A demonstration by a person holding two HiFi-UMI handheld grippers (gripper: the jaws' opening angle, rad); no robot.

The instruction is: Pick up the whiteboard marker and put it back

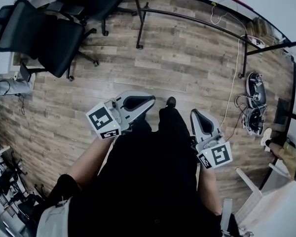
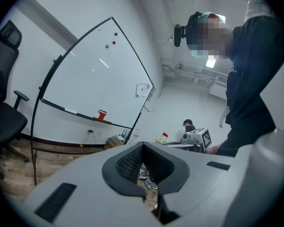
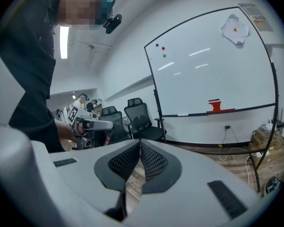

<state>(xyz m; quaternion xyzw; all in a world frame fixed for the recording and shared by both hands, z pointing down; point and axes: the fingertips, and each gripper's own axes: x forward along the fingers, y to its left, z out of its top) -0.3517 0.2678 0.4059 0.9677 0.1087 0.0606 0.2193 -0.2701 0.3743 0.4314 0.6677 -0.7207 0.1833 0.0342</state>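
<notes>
left tongs (image 2: 143,149) and right tongs (image 3: 139,146) both pressed together, empty; whiteboard (image 3: 203,84) label (image 3: 258,18) too small to read.

The grey-shelled left gripper (image 2: 143,145), its black ribbed pads (image 2: 128,164) pressed together on nothing, faces a large white whiteboard (image 2: 97,74) in a black frame. A red block (image 2: 102,115) sits towards the right end of the board's tray (image 2: 80,113). A black office chair (image 2: 2,122) stands at left.

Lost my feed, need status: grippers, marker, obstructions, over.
Left gripper shut, empty; right gripper shut, empty. Thin white marker apparently on narrow black tray of white whiteboard, untouched. Black office chairs beside board.
</notes>
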